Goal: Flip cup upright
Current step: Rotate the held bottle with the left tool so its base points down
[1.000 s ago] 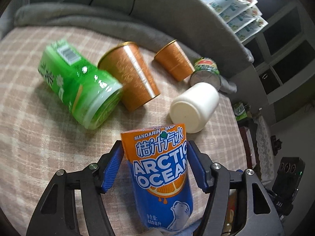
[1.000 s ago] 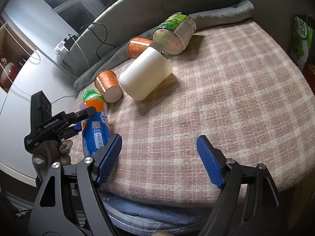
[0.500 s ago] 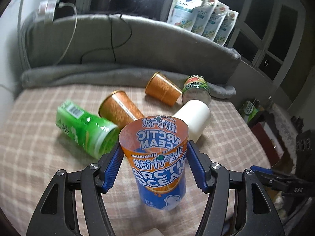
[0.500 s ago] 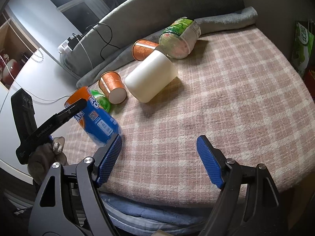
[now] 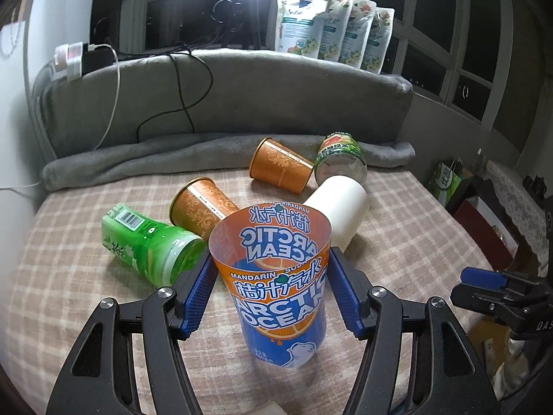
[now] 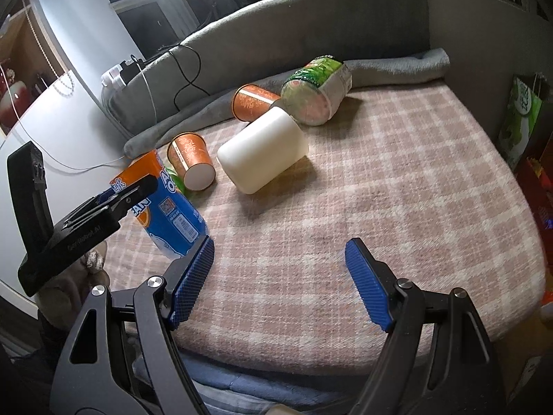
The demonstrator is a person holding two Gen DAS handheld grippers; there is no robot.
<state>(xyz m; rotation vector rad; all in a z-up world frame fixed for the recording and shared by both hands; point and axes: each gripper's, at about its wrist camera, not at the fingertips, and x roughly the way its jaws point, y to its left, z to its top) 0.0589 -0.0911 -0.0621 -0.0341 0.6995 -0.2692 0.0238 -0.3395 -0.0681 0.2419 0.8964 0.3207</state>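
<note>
My left gripper (image 5: pixel 271 288) is shut on an orange and blue Arctic Ocean cup (image 5: pixel 280 287). The cup stands nearly upright, mouth up, with its base at the checked cloth (image 5: pixel 69 276). In the right wrist view the same cup (image 6: pixel 166 204) leans a little in the left gripper at the cloth's left edge. My right gripper (image 6: pixel 280 280) is open and empty above the cloth's near edge.
Several other cups lie on their sides: a green one (image 5: pixel 148 245), two orange ones (image 5: pixel 200 207) (image 5: pixel 280 166), a white one (image 6: pixel 262 148) and a green and white one (image 6: pixel 318 90). A grey rolled blanket (image 5: pixel 138 159) and sofa back (image 5: pixel 242 93) bound the far side.
The left gripper has turned the Arctic Ocean cup from upside down to mouth up and lowered it to the cloth. The right gripper has stayed open and nearly still.
</note>
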